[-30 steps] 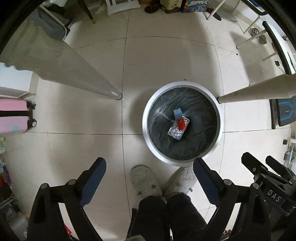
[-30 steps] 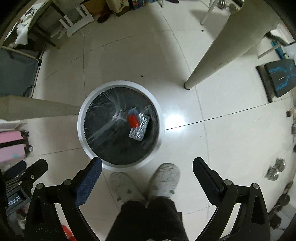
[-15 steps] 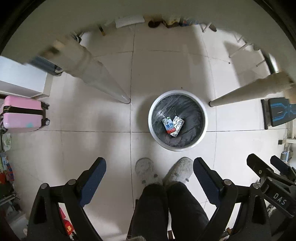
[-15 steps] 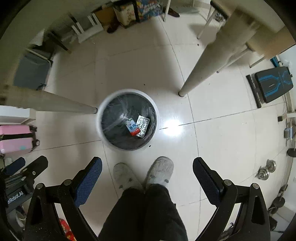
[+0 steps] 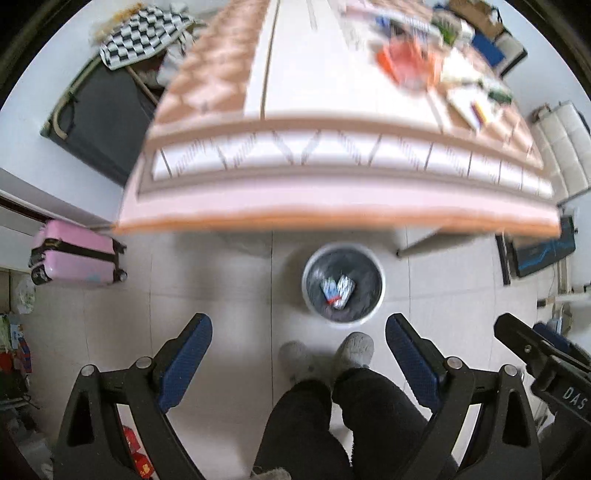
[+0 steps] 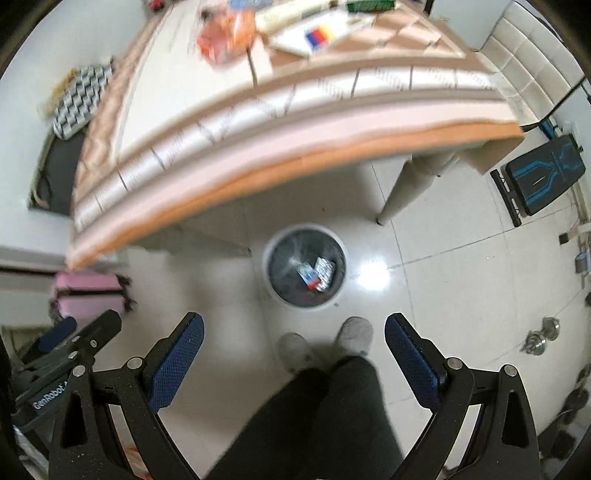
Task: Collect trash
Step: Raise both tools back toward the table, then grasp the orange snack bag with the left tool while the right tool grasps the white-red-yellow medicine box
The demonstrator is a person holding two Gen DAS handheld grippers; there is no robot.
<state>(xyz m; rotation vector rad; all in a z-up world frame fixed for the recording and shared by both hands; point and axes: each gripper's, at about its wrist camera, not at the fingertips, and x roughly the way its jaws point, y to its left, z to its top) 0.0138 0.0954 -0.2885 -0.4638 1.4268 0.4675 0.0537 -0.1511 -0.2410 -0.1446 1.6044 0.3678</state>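
Note:
A round white bin (image 5: 376, 306) with a black liner stands on the floor under the table's front edge; it also shows in the right wrist view (image 6: 269, 284). Two pieces of trash lie in it: a blue-white-red wrapper (image 5: 330, 290) (image 6: 308, 275) and a silver blister pack (image 5: 346, 288) (image 6: 325, 273). My left gripper (image 5: 299, 341) is open and empty, high above the floor. My right gripper (image 6: 293, 341) is open and empty too, beside it. An orange packet (image 5: 406, 61) (image 6: 225, 33) lies blurred on the table (image 5: 295, 92) (image 6: 166, 92).
Papers and boxes (image 6: 317, 33) lie at the table's far right. The person's slippered feet (image 5: 325, 354) stand just before the bin. A pink suitcase (image 5: 74, 254) is at the left, a dark case (image 5: 103, 110) behind it, a black-blue bench (image 6: 543, 177) at the right.
Both grippers have risen from close above the bin to above table height. The bin looks much smaller and the tabletop has come into view. Both stay open.

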